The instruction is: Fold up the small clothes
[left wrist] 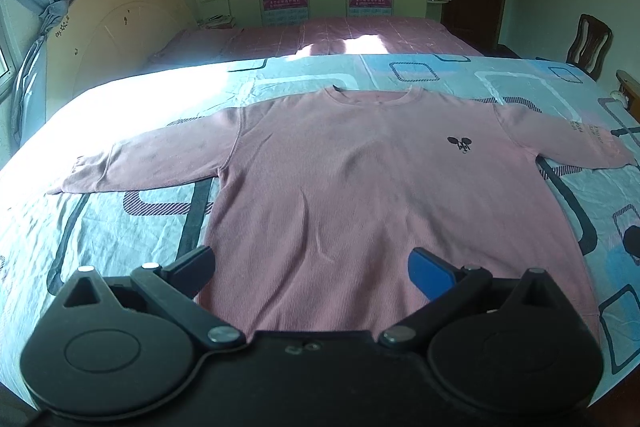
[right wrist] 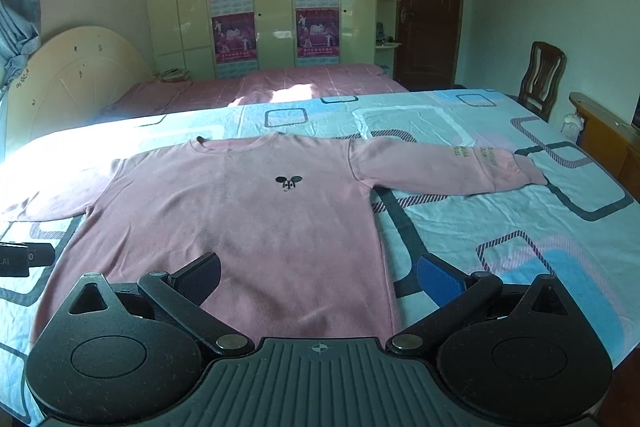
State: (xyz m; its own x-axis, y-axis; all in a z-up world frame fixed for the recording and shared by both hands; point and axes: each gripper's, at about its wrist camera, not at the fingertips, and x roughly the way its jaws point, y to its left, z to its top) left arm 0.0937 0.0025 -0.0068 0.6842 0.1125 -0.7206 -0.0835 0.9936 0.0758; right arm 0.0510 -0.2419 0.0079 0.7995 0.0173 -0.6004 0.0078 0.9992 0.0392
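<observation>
Blue patterned bed (left wrist: 120, 227) carries everything; we see a pink bed (left wrist: 360, 35) beyond its far edge. Pink sweater (left wrist: 340, 187) lies flat, face up, mid-bed, hem at the near edge, collar toward the far edge, sleeves spread toward the left and right edges. Left gripper (left wrist: 312, 271) hovers over the hem with fingers spread wide, gripping nothing. Right gripper (right wrist: 318, 277) hovers over the hem's right corner, likewise spread and empty. Small mouse logo (right wrist: 288, 183) on the chest.
</observation>
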